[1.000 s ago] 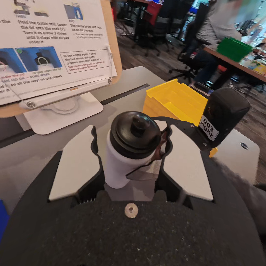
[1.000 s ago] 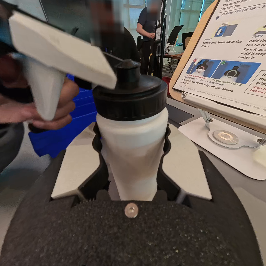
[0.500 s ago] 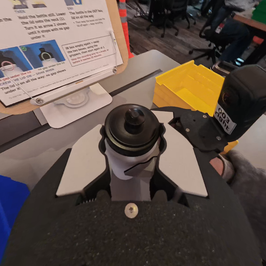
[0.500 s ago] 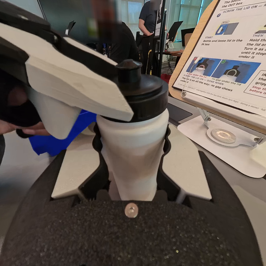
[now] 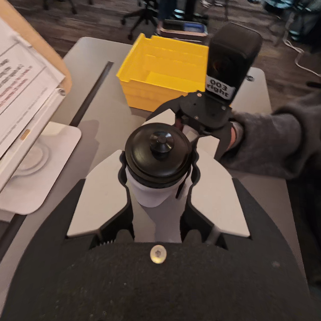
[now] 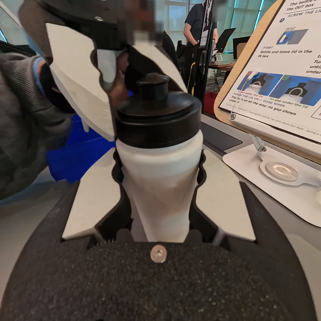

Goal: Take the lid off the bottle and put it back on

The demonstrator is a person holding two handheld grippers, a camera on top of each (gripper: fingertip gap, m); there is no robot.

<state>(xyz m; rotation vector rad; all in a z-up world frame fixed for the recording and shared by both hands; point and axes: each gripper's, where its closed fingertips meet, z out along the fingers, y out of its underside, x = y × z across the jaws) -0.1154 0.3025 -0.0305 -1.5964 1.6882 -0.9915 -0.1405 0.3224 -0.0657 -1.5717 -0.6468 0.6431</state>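
Observation:
A white bottle (image 6: 159,173) stands upright with its black lid (image 6: 156,125) on it. My right gripper (image 6: 159,156) is shut on the bottle's body below the lid. In the left wrist view I look down on the lid (image 5: 158,156) and the bottle (image 5: 147,194). My left gripper (image 5: 158,152) comes from above and its fingers press the lid's rim on both sides. Its white fingers (image 6: 78,83) show in the right wrist view, one touching the lid's left edge. The right gripper's camera housing (image 5: 231,57) and a sleeved hand (image 5: 269,144) show behind the bottle.
A yellow bin (image 5: 165,69) sits on the grey table (image 5: 104,107) behind the bottle. A blue bin (image 6: 78,156) is on the other side. An instruction board on a white stand (image 6: 260,182) stands close by; it also shows in the left wrist view (image 5: 20,86). Chairs and people are farther off.
My left gripper came down over the lid and closed on its rim, then turned about the bottle's axis. The right gripper and the bottle have stayed still.

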